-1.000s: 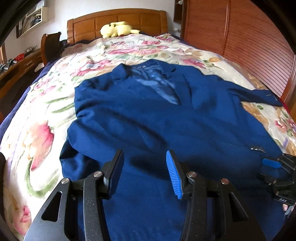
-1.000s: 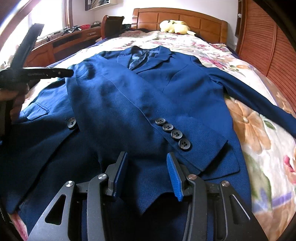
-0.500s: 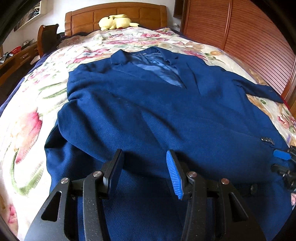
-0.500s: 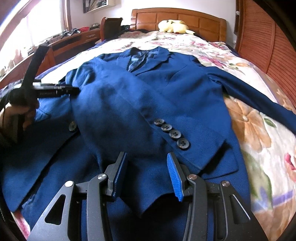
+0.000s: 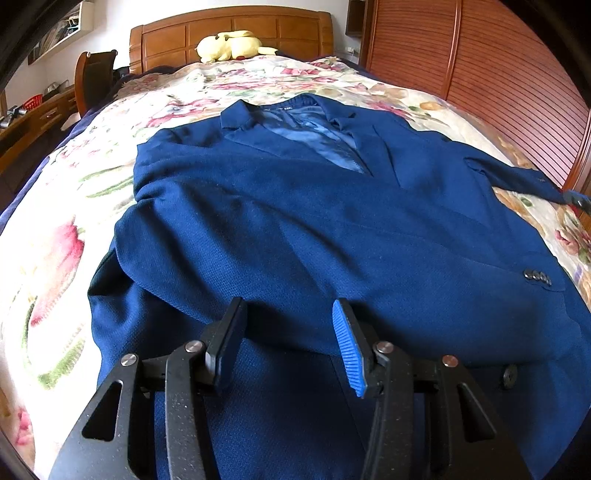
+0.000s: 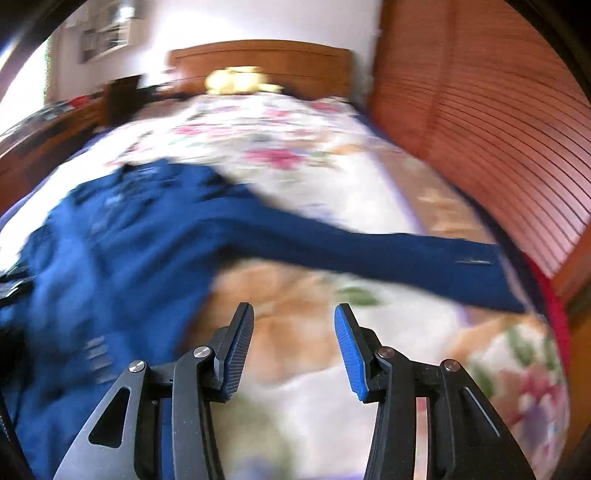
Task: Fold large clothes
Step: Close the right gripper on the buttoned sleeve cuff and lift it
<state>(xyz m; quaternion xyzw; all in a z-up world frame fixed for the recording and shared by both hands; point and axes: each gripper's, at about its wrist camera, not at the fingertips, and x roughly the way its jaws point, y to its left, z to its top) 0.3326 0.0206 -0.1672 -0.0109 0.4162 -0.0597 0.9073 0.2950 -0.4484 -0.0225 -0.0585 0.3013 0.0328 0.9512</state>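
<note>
A navy blue suit jacket (image 5: 295, 229) lies face up on the flowered bedspread (image 5: 59, 229), collar toward the headboard, one sleeve folded across its front with cuff buttons (image 5: 537, 277) at the right. My left gripper (image 5: 290, 343) is open and empty, just above the jacket's lower front. In the blurred right wrist view the jacket (image 6: 110, 258) is at the left and its other sleeve (image 6: 388, 254) stretches out right across the bed. My right gripper (image 6: 293, 347) is open and empty over the bedspread (image 6: 295, 177), below that sleeve.
A wooden headboard (image 5: 229, 33) with a yellow plush toy (image 5: 229, 44) stands at the far end. A slatted wooden wardrobe (image 5: 498, 81) runs along the right side of the bed. A chair (image 5: 92, 81) and a desk (image 5: 26, 125) stand at the left.
My right gripper has swung quickly to the right, off the jacket's front and over the bedspread near the outstretched sleeve. My left gripper has drawn back a little; the jacket lies as before.
</note>
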